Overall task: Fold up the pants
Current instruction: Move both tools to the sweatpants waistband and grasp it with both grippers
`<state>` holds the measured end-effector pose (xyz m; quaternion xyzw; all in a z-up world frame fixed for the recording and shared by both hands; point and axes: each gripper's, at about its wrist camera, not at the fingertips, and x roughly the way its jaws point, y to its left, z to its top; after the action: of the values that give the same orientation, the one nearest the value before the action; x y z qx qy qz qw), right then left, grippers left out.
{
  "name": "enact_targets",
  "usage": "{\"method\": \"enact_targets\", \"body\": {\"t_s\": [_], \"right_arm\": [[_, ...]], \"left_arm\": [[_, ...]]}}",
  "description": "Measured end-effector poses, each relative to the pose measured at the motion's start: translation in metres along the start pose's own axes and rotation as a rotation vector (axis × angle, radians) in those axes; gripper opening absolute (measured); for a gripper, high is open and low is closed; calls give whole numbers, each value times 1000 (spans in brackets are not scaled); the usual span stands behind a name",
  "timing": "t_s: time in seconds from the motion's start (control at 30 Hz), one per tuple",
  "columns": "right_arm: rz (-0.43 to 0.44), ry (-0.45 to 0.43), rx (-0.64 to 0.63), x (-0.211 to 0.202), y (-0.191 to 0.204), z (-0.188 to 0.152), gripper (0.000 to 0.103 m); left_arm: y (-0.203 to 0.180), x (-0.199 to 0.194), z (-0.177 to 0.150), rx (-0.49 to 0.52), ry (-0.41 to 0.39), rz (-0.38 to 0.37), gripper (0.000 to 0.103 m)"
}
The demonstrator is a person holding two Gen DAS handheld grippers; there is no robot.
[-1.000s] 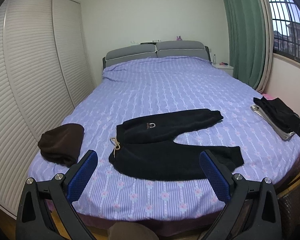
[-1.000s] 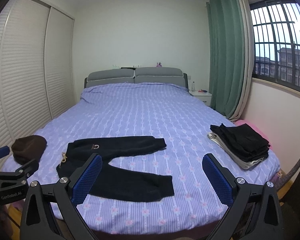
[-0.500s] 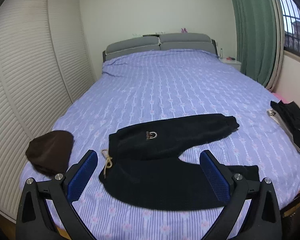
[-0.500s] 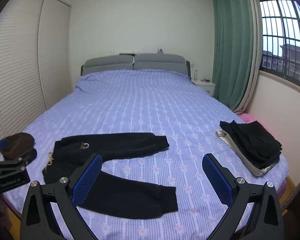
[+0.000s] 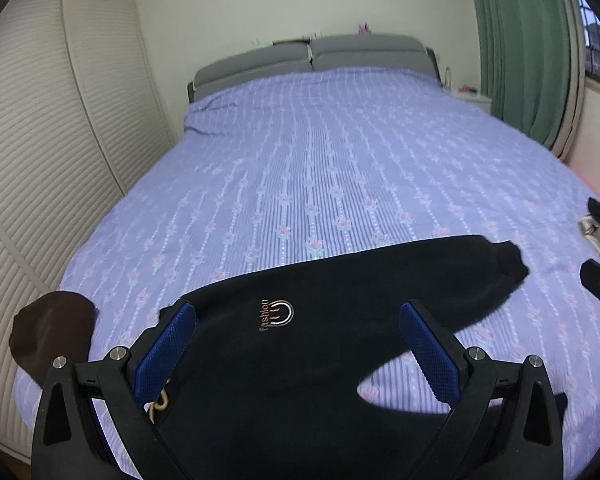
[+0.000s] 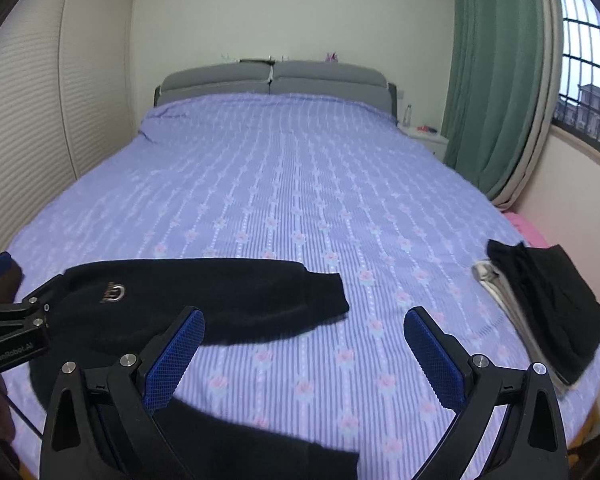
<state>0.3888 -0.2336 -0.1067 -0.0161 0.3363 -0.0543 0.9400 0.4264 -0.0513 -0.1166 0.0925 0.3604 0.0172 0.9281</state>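
The pants [image 5: 320,344] lie spread on the bed's [image 5: 340,168] near edge, legs splayed rightward. Our left gripper [image 5: 296,344] and right gripper [image 6: 304,356] both gape wide, empty. We should pinch waistband and near cuff together, lifting evenly.

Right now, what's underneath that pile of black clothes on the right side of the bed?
Under the black clothes a folded grey-white garment pokes out, lying on the bed. Only its edge shows; the rest is covered.

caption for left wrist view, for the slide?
Open left gripper poised above the waist of black pants spread on a purple bedsheet, brown garment at left.
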Motion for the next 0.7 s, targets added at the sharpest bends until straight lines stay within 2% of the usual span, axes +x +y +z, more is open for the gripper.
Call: {"method": "enact_targets", "body": {"t_s": [0.27, 0.53, 0.63, 0.7], "right_arm": [[15, 175, 5, 69, -19, 46, 100], [58, 335, -32, 135, -28, 72, 93], [90, 388, -43, 165, -30, 76, 87], [120, 425, -48, 184, -31, 78, 77]], "left_arm": [[-15, 46, 36, -9, 153, -2, 103], [-31, 89, 69, -3, 242, -3, 103], [-36, 106, 80, 17, 259, 11, 103], [-39, 118, 85, 23, 271, 16, 103]]}}
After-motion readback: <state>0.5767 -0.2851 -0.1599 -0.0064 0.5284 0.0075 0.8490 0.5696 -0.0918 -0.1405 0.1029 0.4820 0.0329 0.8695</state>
